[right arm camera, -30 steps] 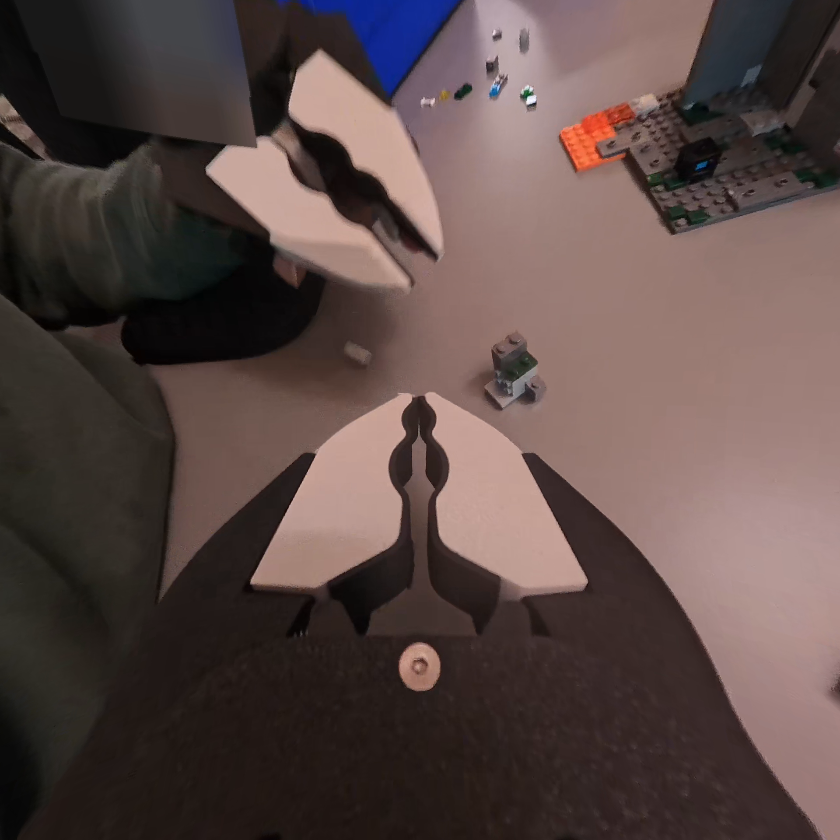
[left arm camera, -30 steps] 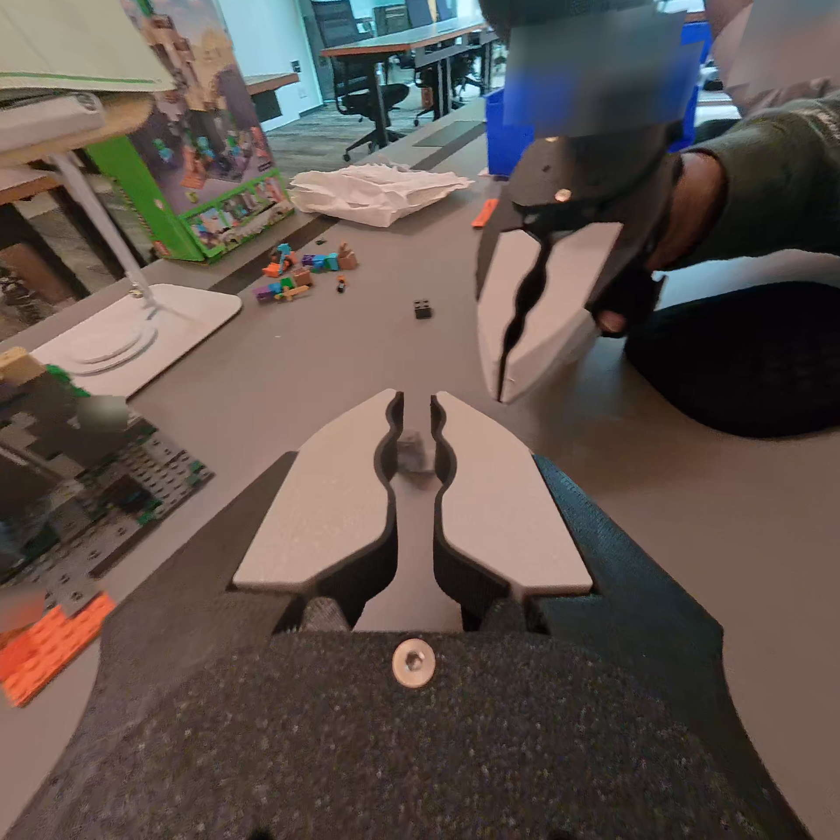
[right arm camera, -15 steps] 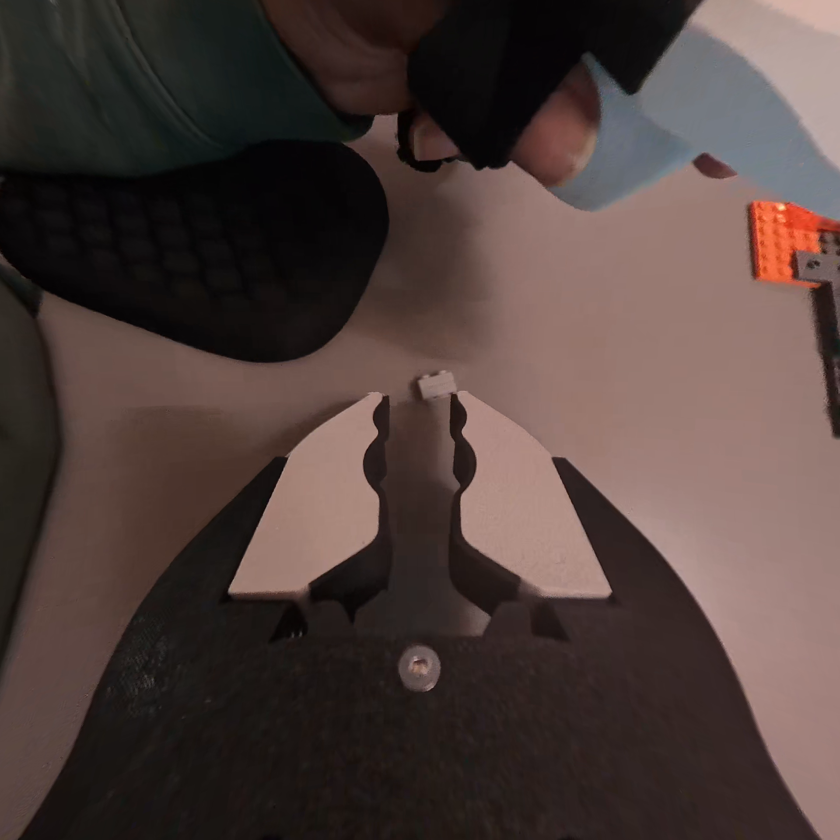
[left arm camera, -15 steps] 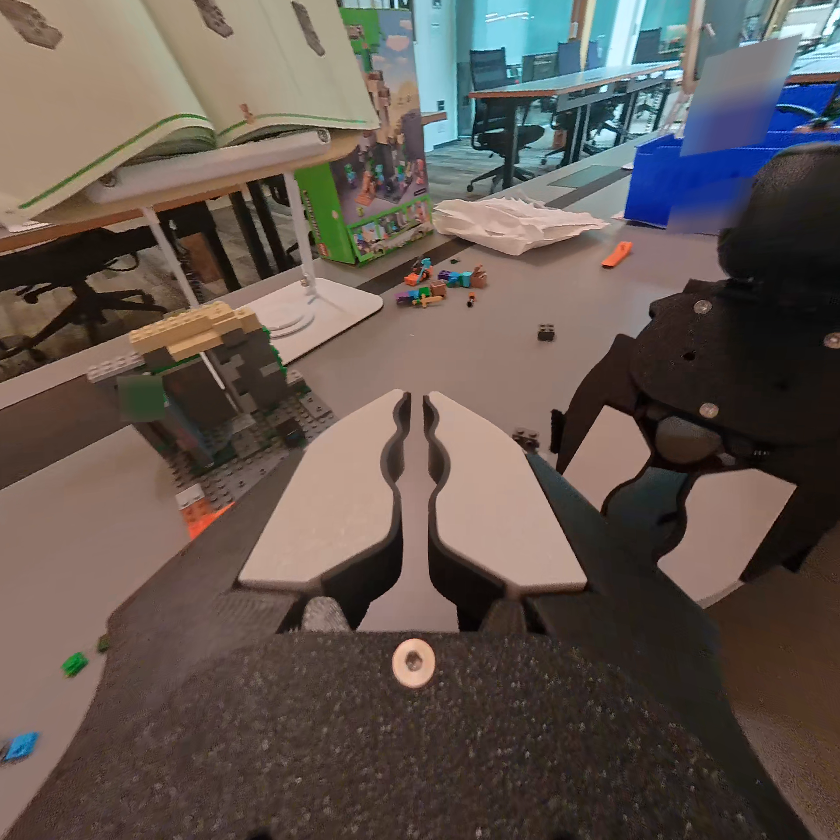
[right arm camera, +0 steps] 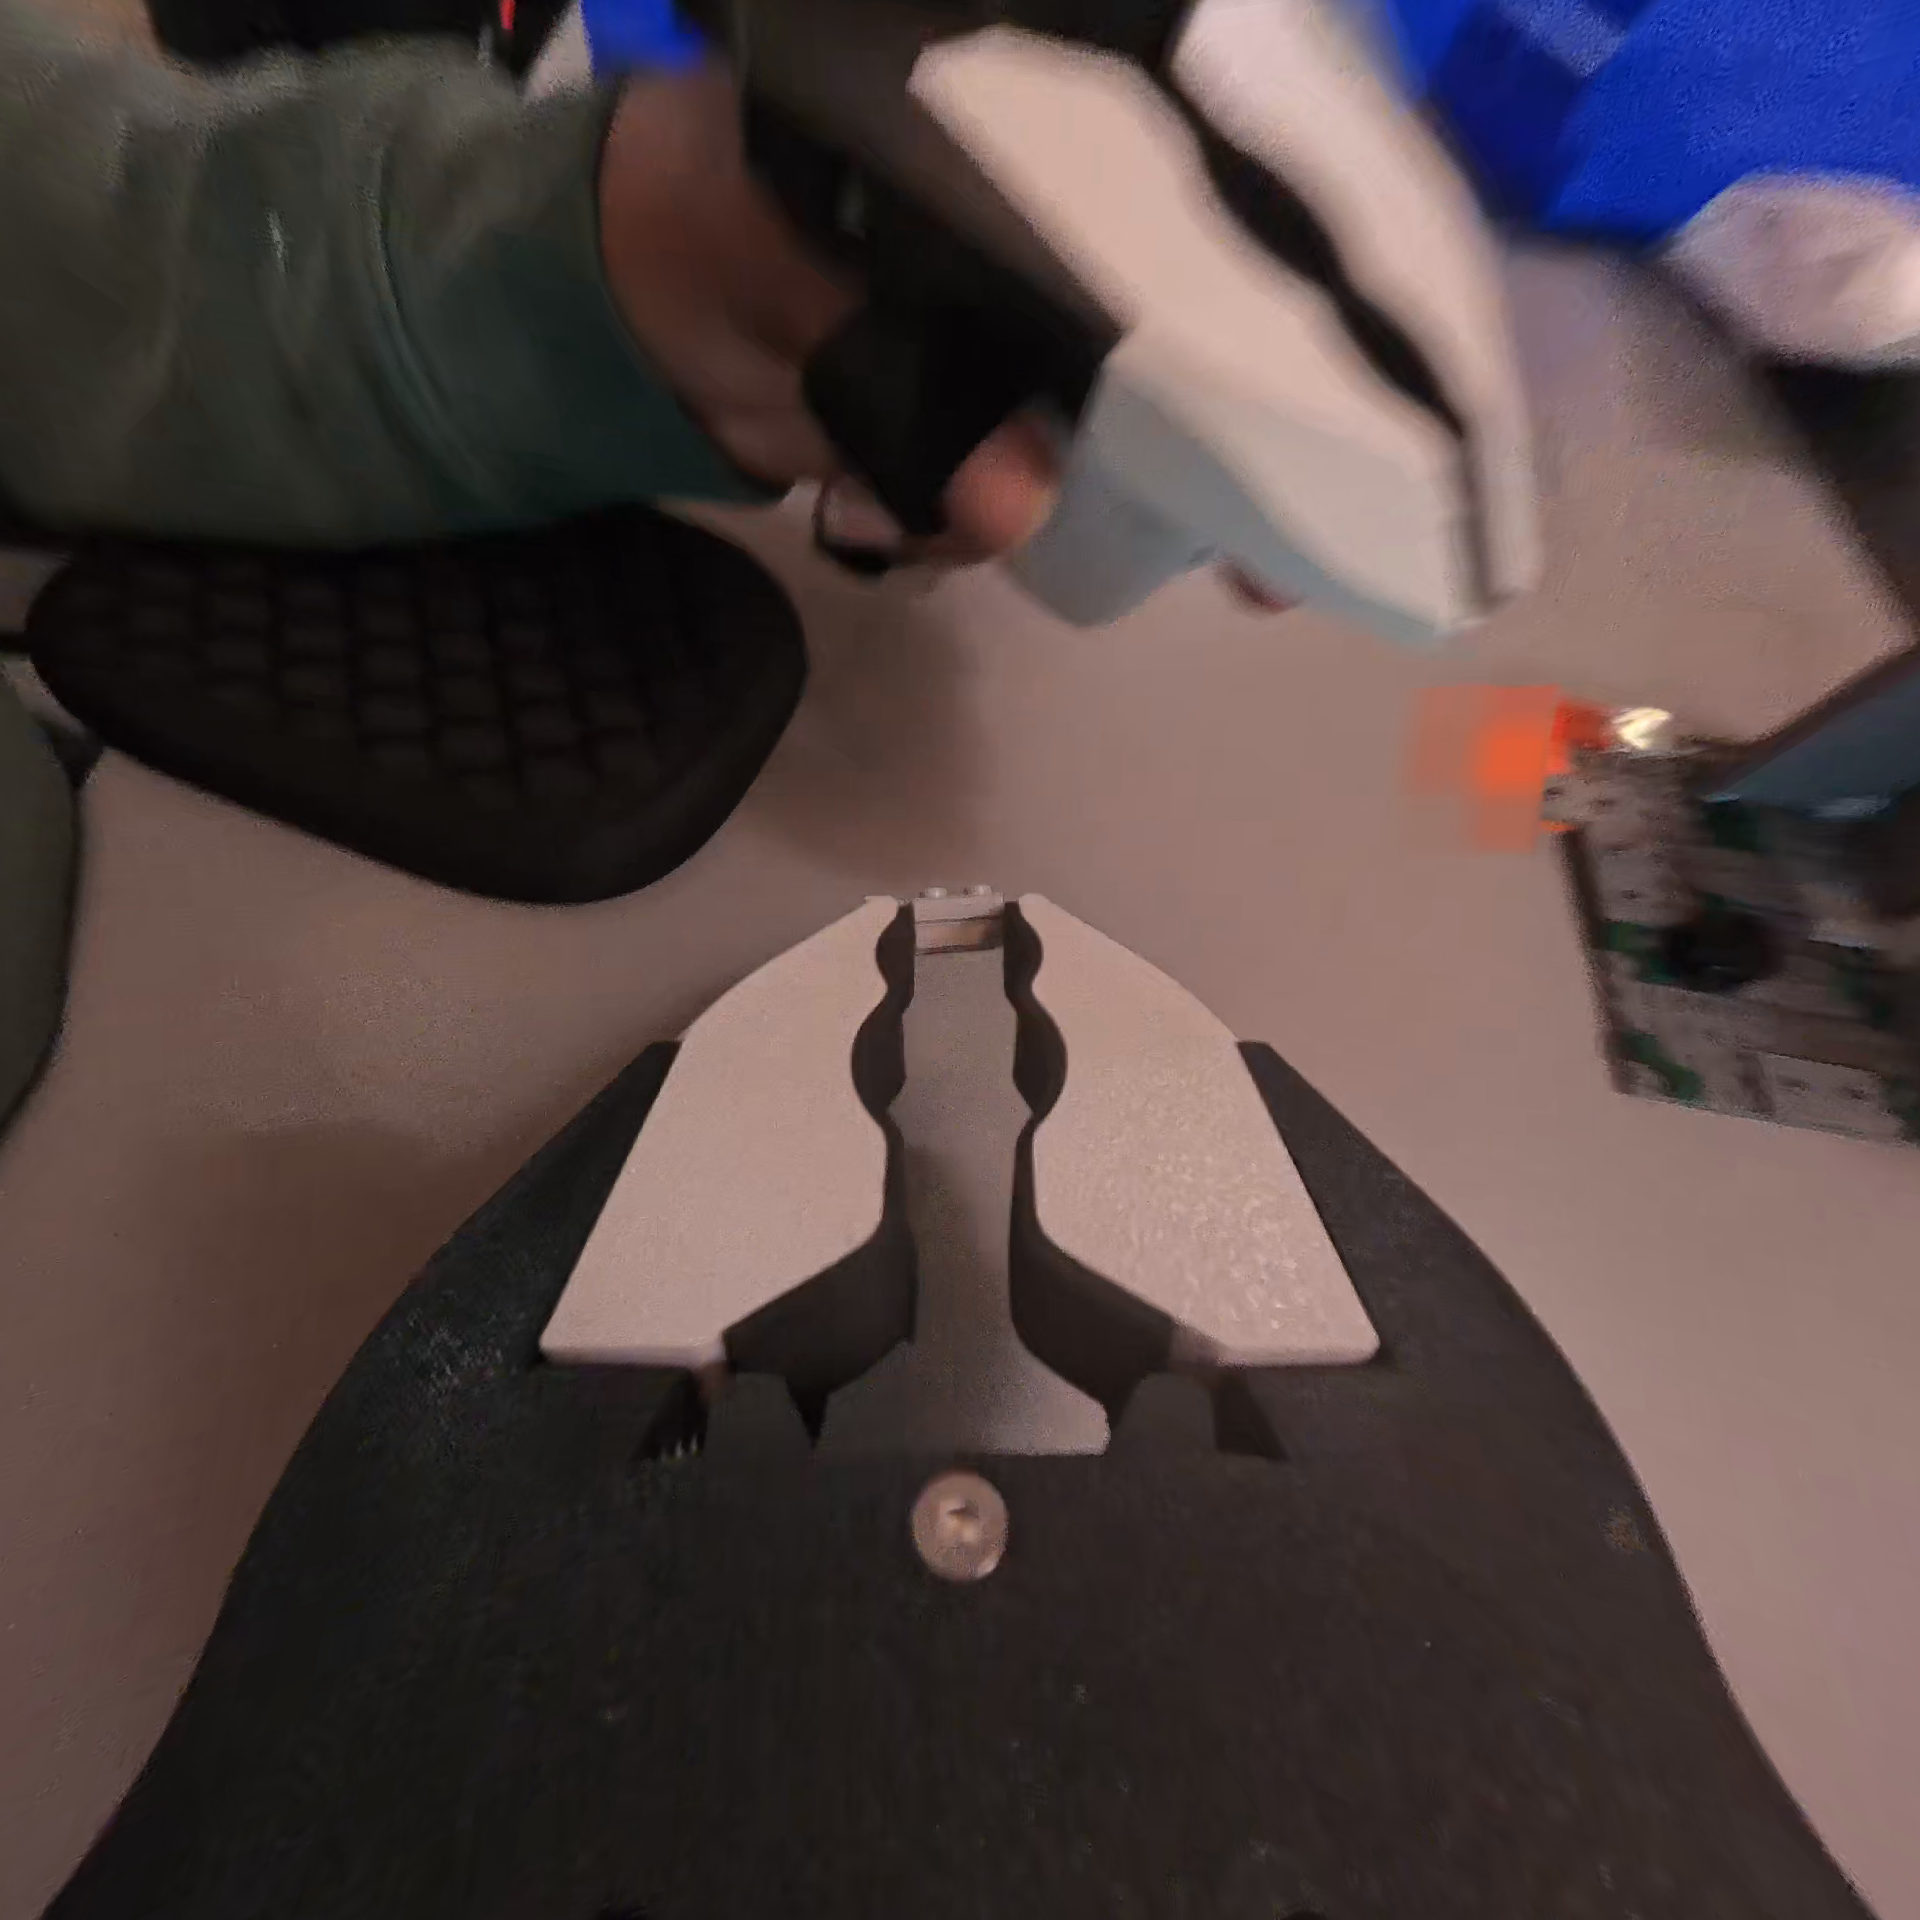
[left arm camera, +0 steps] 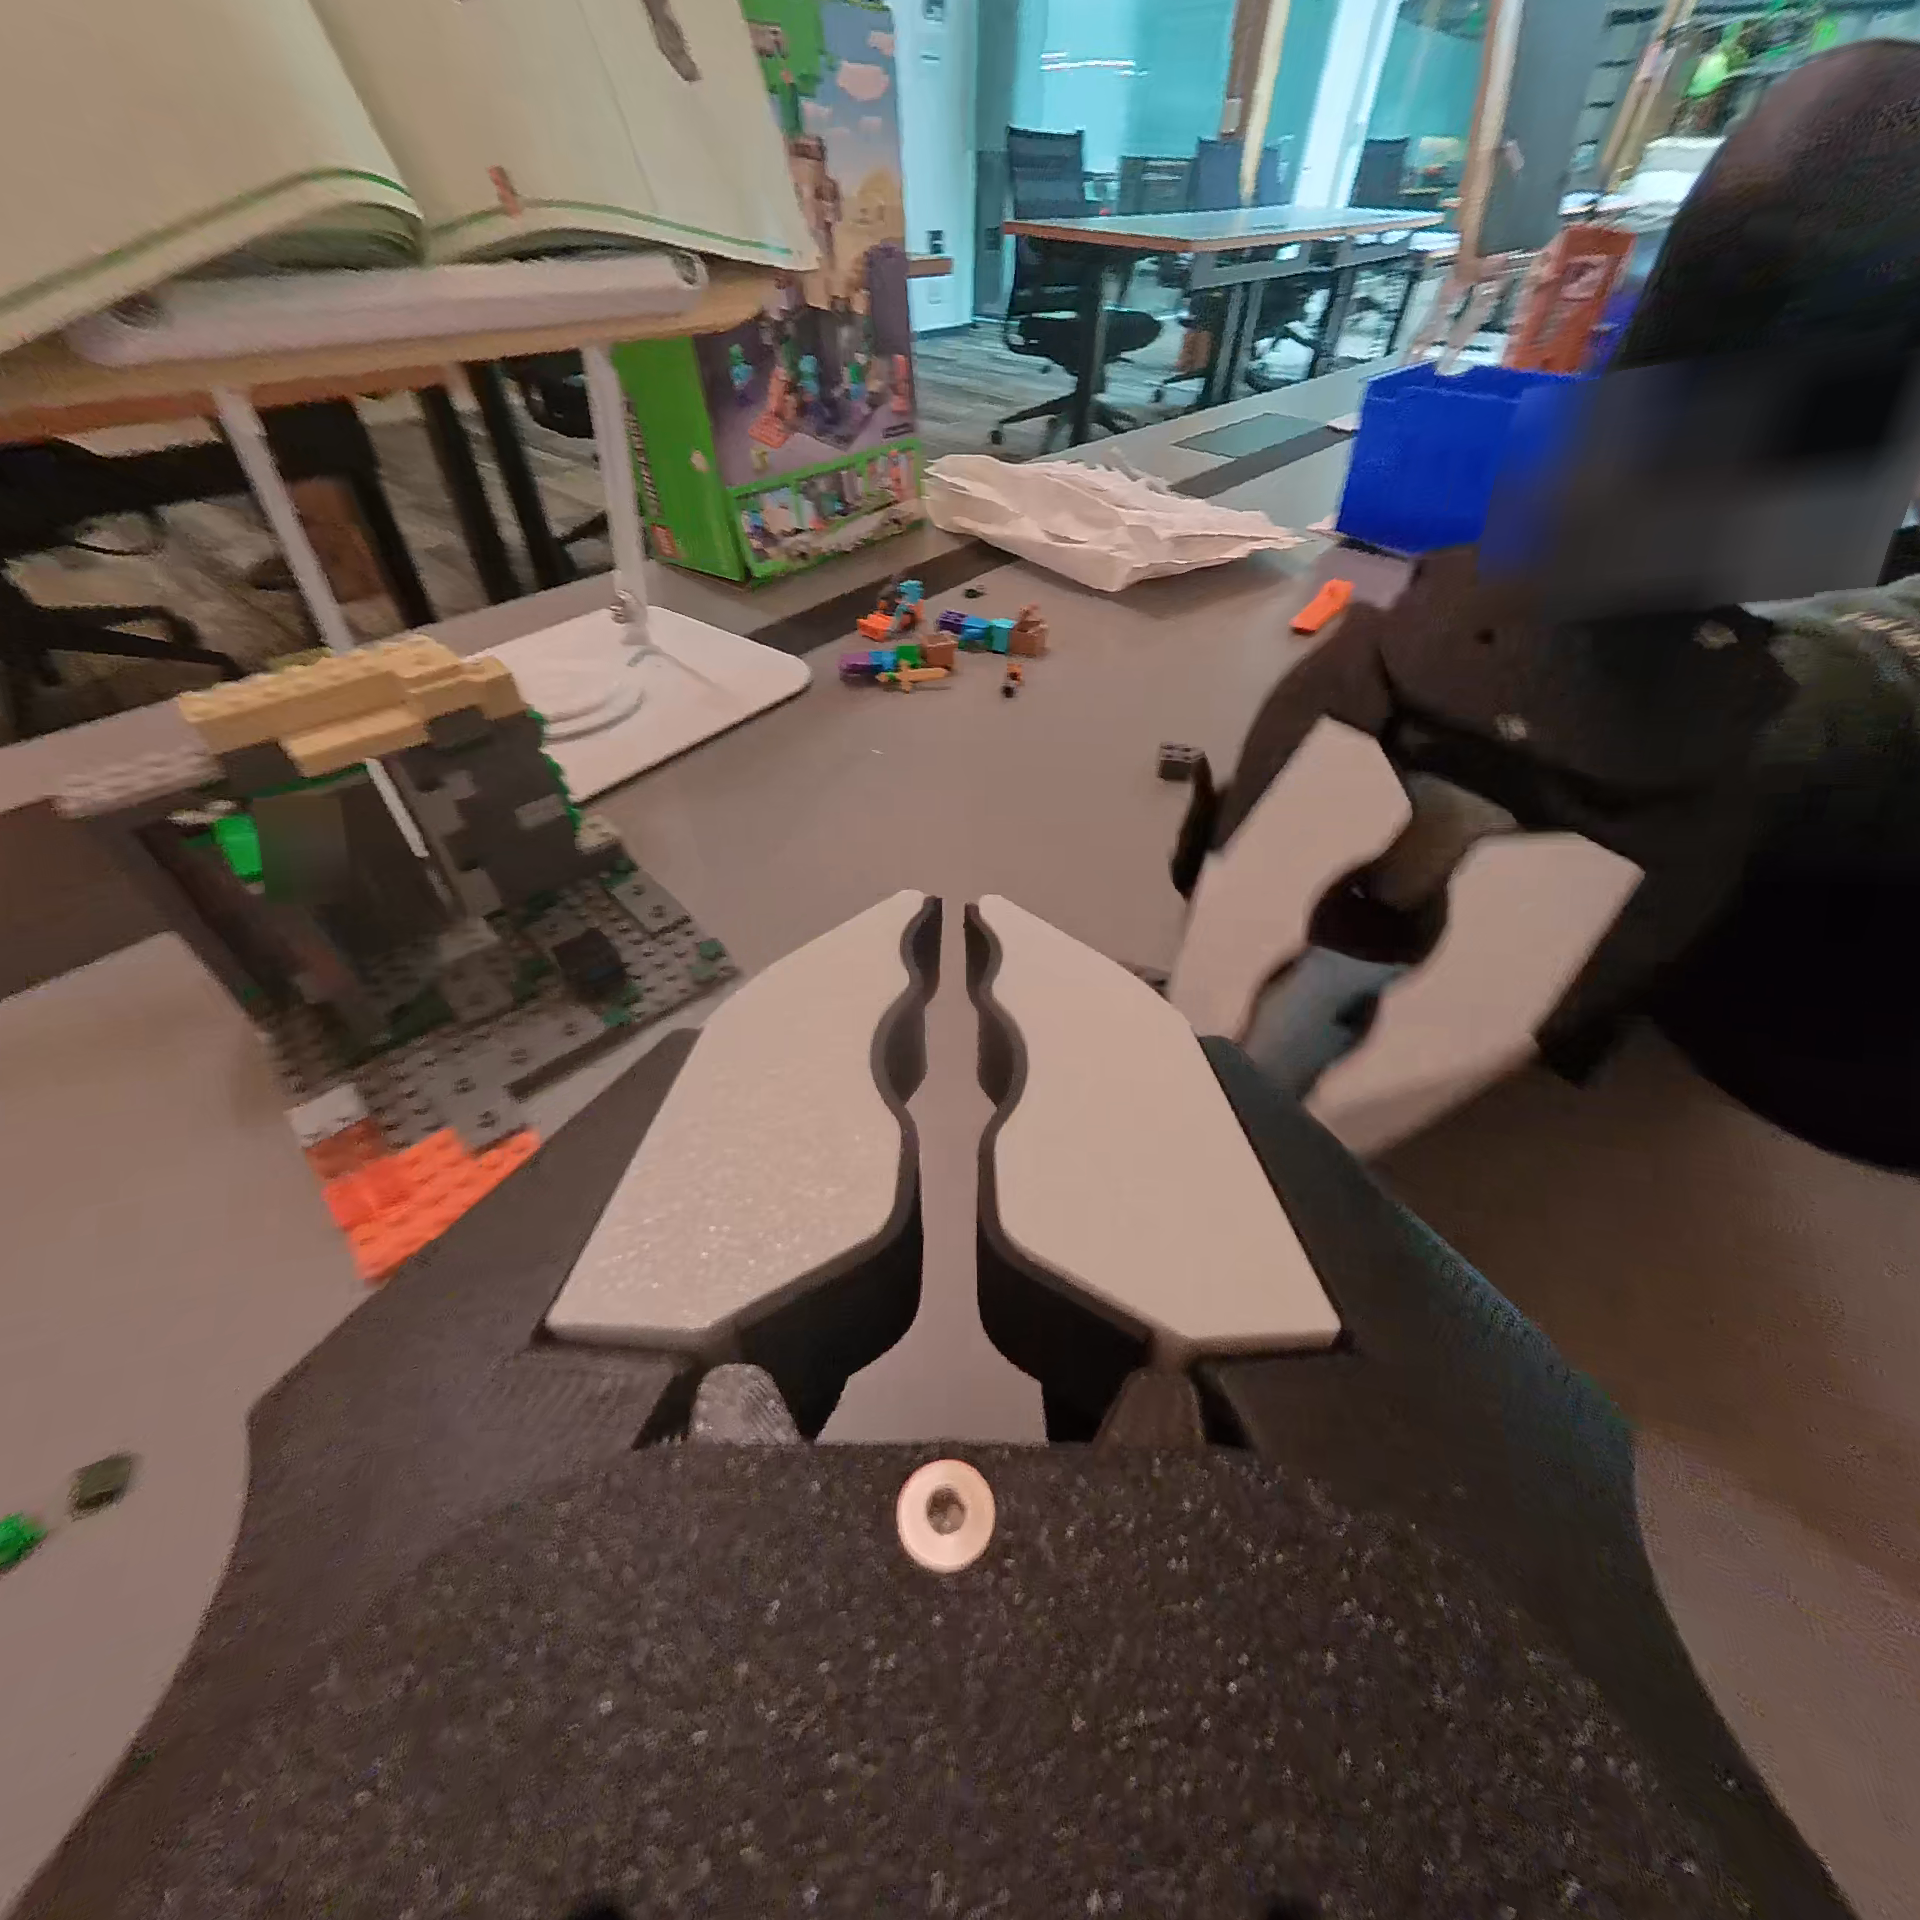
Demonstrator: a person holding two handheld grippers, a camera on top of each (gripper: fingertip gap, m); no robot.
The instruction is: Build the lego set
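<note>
Lego brick (right arm camera: 958,920), small and light grey, sits clamped between the fingertips of the right gripper (right arm camera: 958,914), just above the grey table (right arm camera: 1195,810). In the left wrist view that same gripper (left arm camera: 1361,940) shows at the right with its pale fingers apart around a dark gap; the brick cannot be made out there.

The left gripper (left arm camera: 953,906) is empty, its jaws drawn almost together with only a thin slit between the tips, held over the table. From the right wrist view it (right arm camera: 1455,520) appears blurred near the top, gripped by a hand (right arm camera: 904,416) in a dark glove with a green sleeve behind it.

Beside the left gripper, toward the table's left side, stands the partly built lego model (left arm camera: 416,883) on a grey baseplate with an orange plate (left arm camera: 421,1195) at its near corner. Farther back lie loose coloured pieces (left arm camera: 940,649), a single dark brick (left arm camera: 1179,761), crumpled white bags (left arm camera: 1091,514), an orange tool (left arm camera: 1322,606), the green set box (left arm camera: 779,416) and a blue bin (left arm camera: 1423,468). An open instruction book (left arm camera: 395,156) rests on a white stand (left arm camera: 644,675) near the far left edge.
</note>
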